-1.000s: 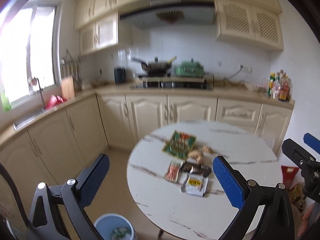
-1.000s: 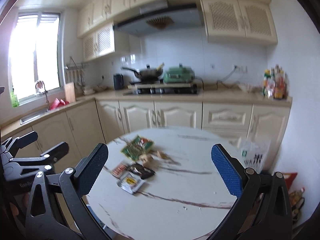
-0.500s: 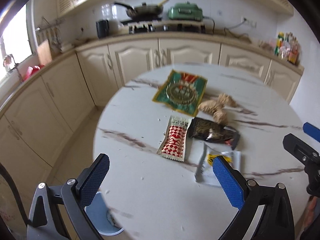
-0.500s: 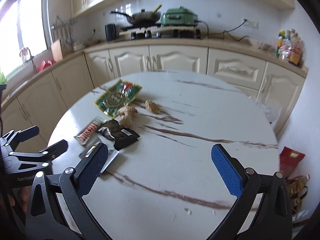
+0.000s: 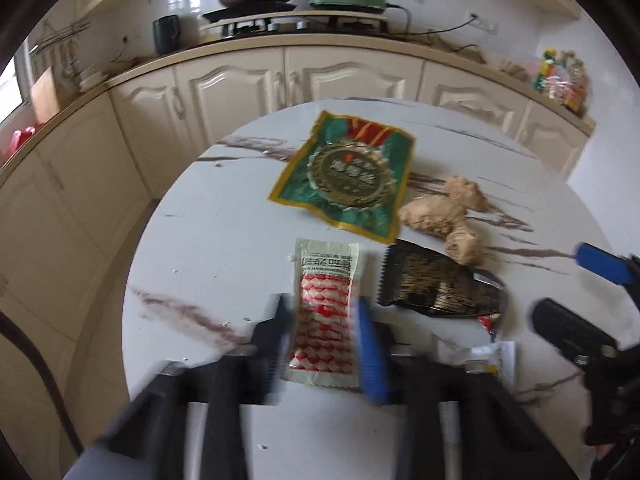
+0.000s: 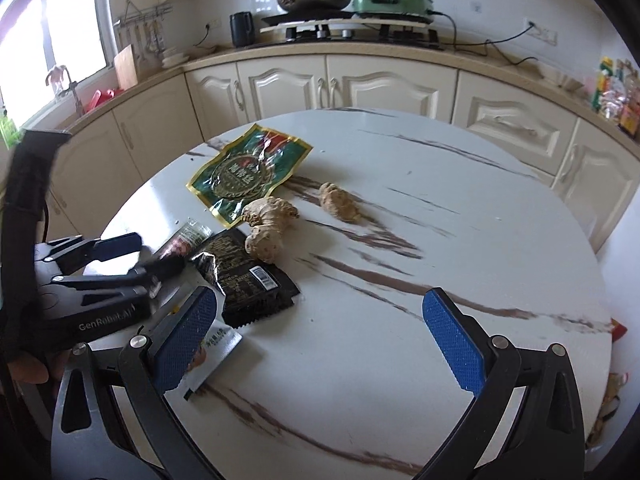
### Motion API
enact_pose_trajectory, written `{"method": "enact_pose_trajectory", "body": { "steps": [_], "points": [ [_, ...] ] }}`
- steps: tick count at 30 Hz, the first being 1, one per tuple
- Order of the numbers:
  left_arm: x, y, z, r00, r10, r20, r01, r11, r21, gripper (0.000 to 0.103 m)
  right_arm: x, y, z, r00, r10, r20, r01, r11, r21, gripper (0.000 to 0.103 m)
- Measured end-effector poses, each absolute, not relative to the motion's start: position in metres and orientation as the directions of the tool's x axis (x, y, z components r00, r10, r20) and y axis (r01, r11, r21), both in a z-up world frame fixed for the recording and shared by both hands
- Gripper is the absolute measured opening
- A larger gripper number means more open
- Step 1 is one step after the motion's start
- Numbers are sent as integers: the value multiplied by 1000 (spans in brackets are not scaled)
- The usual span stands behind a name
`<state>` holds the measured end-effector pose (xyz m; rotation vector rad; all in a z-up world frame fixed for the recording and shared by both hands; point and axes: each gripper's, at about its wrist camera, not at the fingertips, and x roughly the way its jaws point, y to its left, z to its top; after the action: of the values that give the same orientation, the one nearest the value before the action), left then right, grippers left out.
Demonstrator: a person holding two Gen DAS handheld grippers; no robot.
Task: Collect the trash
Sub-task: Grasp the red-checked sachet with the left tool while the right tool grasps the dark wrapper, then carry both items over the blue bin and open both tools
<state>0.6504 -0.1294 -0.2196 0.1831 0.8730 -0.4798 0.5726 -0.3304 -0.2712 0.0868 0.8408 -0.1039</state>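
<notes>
On the round marble table [image 5: 224, 236] lie several wrappers: a red-and-white sachet [image 5: 326, 304], a black packet [image 5: 436, 286], a green-and-gold packet [image 5: 348, 176] and a white packet [image 6: 212, 350]. My left gripper [image 5: 326, 330] has its two fingers close on either side of the red-and-white sachet; the view is blurred by motion. In the right wrist view the left gripper [image 6: 156, 254] sits at the sachet [image 6: 182, 240]. My right gripper [image 6: 320, 340] is open and empty above the table, its left finger over the white packet.
Pieces of ginger [image 6: 268, 222] lie beside the black packet [image 6: 250, 280] and the green packet [image 6: 250, 168]. Cream cabinets and a counter with a stove [image 6: 352, 28] run behind the table. A red bag [image 6: 618, 328] lies on the floor at the right.
Both grippers have dropped down and forward to the table. My left gripper's fingers have narrowed from wide open to flank the red-and-white sachet. The right gripper stays open.
</notes>
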Motion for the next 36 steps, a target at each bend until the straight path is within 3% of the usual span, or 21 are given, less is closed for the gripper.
{"method": "enact_pose_trajectory", "body": {
  "steps": [3,11,14,18,23,31,36],
  "points": [
    [649,-122,-217,550,-347,-760,473,879,-59,13,582,-323,-277,652,-37,-757,100,994,38,103],
    [592,-76,-209,562,-401,-723,470,874,-120,11,616,-299,-296,579,32,-814,-1,999,39,102],
    [572,-66,-198,574,-414,-706,473,872,-126,11,625,-293,-301,558,33,-829,-38,999,14,90],
    [552,-61,-186,577,-433,-693,482,865,-139,11,621,-289,-299,566,2,-824,-41,999,-26,49],
    [530,-54,-174,574,-452,-683,489,858,-157,11,607,-294,-295,567,13,-824,-41,999,-12,29],
    [496,-48,-155,570,-491,-658,507,841,-188,11,568,-310,-282,607,10,-795,7,1000,19,24],
    [471,-31,-136,596,-506,-623,504,840,-200,11,536,-306,-242,683,-5,-731,32,999,24,24]
  ]
}}
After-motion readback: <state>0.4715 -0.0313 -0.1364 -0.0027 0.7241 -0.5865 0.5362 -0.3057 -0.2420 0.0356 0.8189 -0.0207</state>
